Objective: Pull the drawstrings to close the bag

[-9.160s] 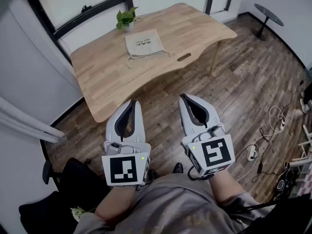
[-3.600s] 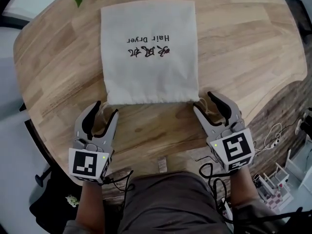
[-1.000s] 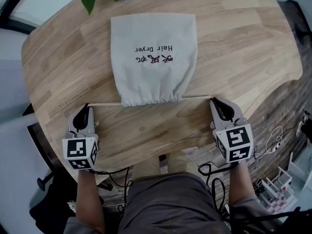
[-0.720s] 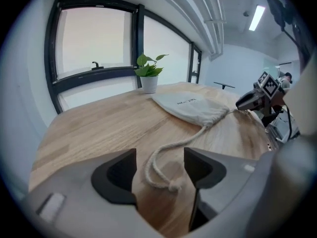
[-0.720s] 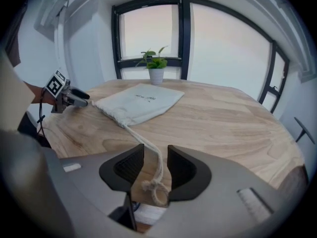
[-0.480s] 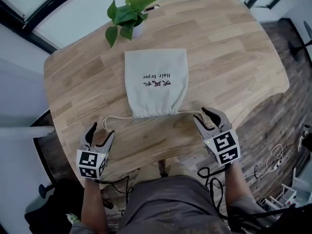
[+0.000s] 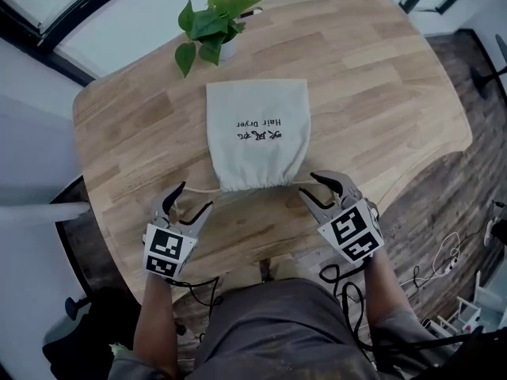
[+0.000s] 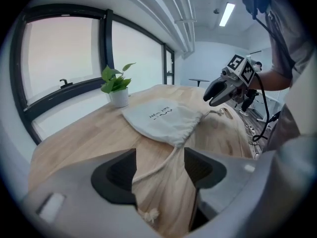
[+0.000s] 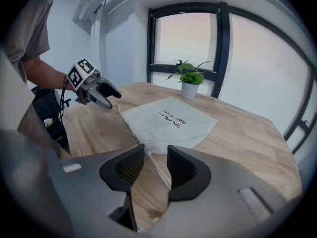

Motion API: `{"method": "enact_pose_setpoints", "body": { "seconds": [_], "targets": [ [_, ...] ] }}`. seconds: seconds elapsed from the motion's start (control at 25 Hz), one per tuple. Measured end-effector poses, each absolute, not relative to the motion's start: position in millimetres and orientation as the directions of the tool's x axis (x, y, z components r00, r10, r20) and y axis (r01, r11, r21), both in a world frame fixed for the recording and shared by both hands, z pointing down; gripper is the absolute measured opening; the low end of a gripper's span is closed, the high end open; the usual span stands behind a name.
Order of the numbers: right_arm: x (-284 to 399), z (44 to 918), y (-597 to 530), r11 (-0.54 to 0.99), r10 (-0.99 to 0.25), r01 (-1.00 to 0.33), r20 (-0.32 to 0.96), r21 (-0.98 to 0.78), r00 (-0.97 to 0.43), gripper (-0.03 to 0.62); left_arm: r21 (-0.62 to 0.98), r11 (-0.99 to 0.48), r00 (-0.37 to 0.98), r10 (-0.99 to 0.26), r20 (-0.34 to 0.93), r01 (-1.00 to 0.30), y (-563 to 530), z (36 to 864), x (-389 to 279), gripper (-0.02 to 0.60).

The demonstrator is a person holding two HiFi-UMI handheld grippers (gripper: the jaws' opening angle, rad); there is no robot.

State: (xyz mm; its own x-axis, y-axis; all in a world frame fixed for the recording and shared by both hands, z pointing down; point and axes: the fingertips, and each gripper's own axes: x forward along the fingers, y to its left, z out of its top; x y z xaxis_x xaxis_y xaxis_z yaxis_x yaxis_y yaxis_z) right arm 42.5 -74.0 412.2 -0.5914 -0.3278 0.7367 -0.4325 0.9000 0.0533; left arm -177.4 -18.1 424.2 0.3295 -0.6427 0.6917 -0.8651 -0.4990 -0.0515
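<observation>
The bag [image 7: 257,133] sits on the surface [image 7: 380,93], mouth gathered. Left tongs [image 7: 195,195] are spread over a slack drawstring [image 8: 158,165], right tongs [image 7: 309,184] have just been opening with the other cord [image 9: 161,172] loose between them. Snag either one lifting off and I'd guess the bag drags or loosens

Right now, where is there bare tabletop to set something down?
Bare wood: right of the bag to the table edge; a narrower strip left of the bag. Crowded: the plant behind the bag; the near edge, where the drawstrings lie loose between the jaws of the left gripper and the right gripper, just opened.
</observation>
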Motion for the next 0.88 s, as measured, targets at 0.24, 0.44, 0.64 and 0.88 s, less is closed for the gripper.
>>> {"method": "enact_pose_setpoints", "body": {
  "seconds": [0.24,0.44,0.64,0.88],
  "targets": [
    [37,448,-76,0.929,-0.248,-0.37,0.797,0.033,-0.551,0.176,0.001,-0.599,0.391,-0.521,0.759,-0.801,-25,460,-161,0.305],
    [40,473,-76,0.94,-0.199,-0.342,0.831,0.012,-0.52,0.172,0.038,-0.647,0.428,-0.458,0.779,-0.762,-28,478,-152,0.293],
    [41,478,-73,0.948,-0.173,-0.317,0.833,-0.004,-0.526,0.161,0.058,-0.659,0.448,-0.44,0.778,-0.75,-30,476,-154,0.267],
    [38,476,-68,0.956,-0.154,-0.293,0.824,-0.016,-0.546,0.132,0.046,-0.684,0.46,-0.439,0.772,-0.728,-29,474,-156,0.192]
  ]
}}
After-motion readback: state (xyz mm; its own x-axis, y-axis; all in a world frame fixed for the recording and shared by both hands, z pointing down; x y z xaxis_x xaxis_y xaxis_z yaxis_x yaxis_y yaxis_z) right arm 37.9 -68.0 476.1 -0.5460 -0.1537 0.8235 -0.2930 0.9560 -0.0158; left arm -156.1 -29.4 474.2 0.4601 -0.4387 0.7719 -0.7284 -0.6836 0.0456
